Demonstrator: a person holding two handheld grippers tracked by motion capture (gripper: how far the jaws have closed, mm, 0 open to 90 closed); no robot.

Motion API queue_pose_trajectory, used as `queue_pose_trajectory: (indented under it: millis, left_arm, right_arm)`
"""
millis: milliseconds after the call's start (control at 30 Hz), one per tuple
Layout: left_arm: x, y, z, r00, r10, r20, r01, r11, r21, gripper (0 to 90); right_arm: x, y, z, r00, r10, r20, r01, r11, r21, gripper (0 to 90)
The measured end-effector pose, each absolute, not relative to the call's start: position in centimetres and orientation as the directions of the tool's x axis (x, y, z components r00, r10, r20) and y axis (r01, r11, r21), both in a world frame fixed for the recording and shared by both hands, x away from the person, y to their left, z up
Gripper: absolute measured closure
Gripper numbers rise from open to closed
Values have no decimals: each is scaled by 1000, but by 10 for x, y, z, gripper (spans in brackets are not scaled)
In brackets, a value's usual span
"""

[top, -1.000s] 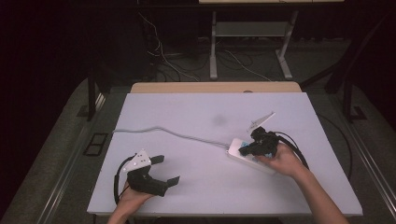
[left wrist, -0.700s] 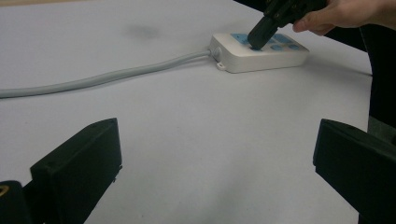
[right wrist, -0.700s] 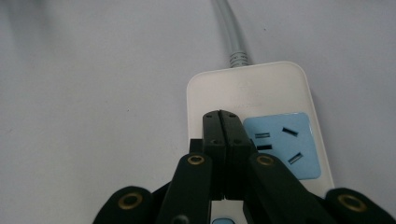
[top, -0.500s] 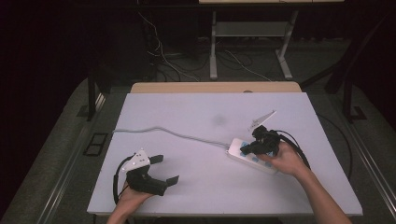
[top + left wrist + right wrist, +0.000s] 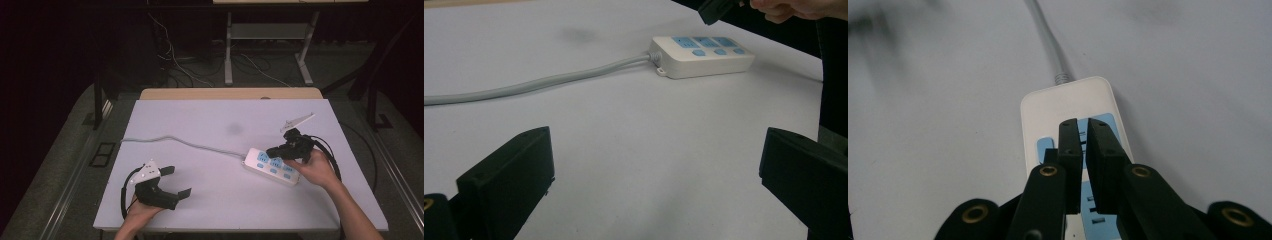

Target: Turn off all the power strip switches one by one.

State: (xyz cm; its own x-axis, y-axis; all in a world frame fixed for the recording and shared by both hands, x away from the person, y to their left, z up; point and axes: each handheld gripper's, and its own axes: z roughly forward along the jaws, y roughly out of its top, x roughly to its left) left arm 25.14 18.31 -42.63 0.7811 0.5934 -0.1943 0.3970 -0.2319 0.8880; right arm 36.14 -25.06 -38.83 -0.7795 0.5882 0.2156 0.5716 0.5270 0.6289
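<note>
Broadly, your white surface (image 5: 210,200) carries one thing that matters: the white power strip (image 5: 272,166), lying flat toward its right side with a grey cable (image 5: 180,141) running away to the left edge. No containers sit anywhere on it. Your right hand-held gripper (image 5: 274,150) hovers over the strip's cable end, jaws pinched nearly together with nothing between them; in the right gripper view the tips (image 5: 1083,131) line up over the blue sockets and switches (image 5: 1087,150). To press one well, I'd say come straight down, centred on a single switch, lightly so the strip doesn't skid. Your left hand-held gripper (image 5: 179,182) rests near the front edge, well apart, jaws spread wide and holding nothing.
</note>
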Motion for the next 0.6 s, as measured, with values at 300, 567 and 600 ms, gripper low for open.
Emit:
queue_pose_trajectory:
  millis: [300, 567, 600]
  left_arm:
    - [251, 183, -426, 784, 590, -194, 394, -231, 890, 0]
    - [250, 183, -425, 782, 592, -193, 391, -225, 893, 0]
    - [250, 183, -425, 783, 592, -193, 391, -226, 892, 0]
  right_arm:
    - [347, -266, -385, -722, 657, 217, 606, 451, 655, 626]
    - [332, -278, -388, -658, 718, 230, 638, 369, 676, 220]
    - [330, -279, -388, -653, 721, 233, 639, 358, 681, 157]
